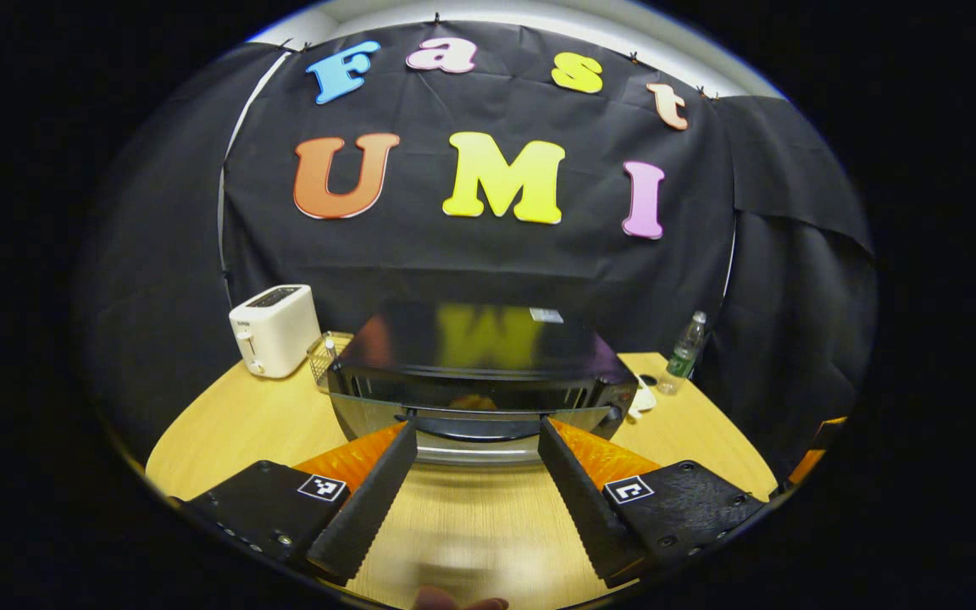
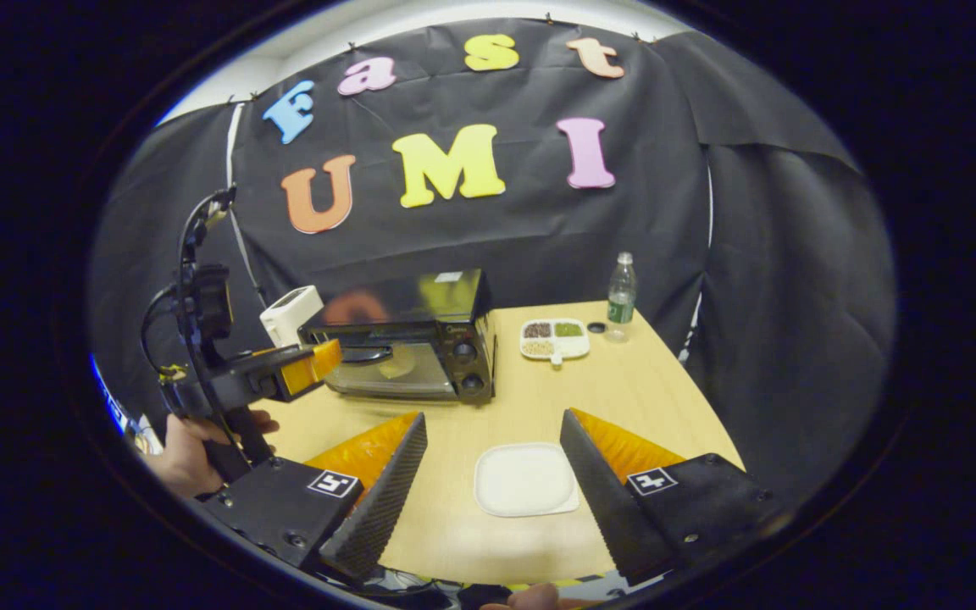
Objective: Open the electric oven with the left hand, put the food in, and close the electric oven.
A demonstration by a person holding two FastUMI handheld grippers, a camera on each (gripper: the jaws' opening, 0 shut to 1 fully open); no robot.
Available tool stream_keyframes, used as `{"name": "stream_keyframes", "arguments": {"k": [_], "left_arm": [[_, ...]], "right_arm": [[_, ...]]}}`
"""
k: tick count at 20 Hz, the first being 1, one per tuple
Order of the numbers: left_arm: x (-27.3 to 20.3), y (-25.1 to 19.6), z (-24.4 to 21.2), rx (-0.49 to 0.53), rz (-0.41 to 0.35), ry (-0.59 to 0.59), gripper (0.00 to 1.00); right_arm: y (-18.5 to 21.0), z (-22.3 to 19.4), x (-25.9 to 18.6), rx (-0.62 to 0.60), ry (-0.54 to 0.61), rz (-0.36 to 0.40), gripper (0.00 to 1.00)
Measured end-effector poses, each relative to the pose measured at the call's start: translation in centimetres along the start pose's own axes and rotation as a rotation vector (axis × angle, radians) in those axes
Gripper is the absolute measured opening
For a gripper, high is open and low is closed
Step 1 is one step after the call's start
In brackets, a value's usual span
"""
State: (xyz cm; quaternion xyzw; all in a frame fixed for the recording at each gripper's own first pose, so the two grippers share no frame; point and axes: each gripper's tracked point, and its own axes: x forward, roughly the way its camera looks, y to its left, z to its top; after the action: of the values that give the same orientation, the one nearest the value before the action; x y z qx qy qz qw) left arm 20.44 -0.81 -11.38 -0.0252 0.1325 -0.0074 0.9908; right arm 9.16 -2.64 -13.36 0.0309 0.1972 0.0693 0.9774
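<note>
- While the oven (image 1: 475, 381) door is faced, the left gripper (image 1: 477, 440) is held spread, just short of the handle (image 1: 475, 421).
- The right gripper (image 2: 492, 449) is held spread over an empty plate (image 2: 526, 479).
- If misaligned, the handle could be missed.

Left tongs (image 1: 477, 436): jaws spread wide, nothing between them, fingers (image 1: 374, 496) angled inward toward 12 o'clock. In the right gripper view the left tongs (image 2: 312, 363) sit at 9 o'clock, level, gripped from below by a hand (image 2: 191, 453). Right tongs (image 2: 492, 432): jaws wide apart, holding nothing, pointing toward 12 o'clock.
</note>
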Motion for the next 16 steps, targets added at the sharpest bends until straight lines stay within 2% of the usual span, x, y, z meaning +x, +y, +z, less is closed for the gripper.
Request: {"name": "stream_keyframes", "arguments": {"k": [4, 11, 12, 13, 16], "left_arm": [[-3.1, 0.2, 4.2, 0.008, 0.001, -0.072, 0.95], [-14.1, 1.3, 9.4, -0.001, -0.025, -0.171, 0.95], [-15.9, 1.5, 9.6, 0.001, -0.025, -0.176, 0.84], [-17.9, 1.9, 9.7, 0.002, -0.023, -0.182, 0.95], [-23.4, 2.7, 9.8, -0.003, -0.019, -0.218, 0.95]], "right_arm": [[0.8, 2.4, -0.2, -0.017, -0.079, 0.021, 0.97], [3.8, 6.2, -4.9, -0.033, -0.227, 0.011, 0.97], [4.1, 6.6, -5.9, -0.039, -0.246, 0.0, 0.96], [4.7, 6.5, -7.0, -0.044, -0.256, -0.002, 0.97], [7.0, 6.9, -10.6, -0.051, -0.301, 0.008, 0.97]]}}
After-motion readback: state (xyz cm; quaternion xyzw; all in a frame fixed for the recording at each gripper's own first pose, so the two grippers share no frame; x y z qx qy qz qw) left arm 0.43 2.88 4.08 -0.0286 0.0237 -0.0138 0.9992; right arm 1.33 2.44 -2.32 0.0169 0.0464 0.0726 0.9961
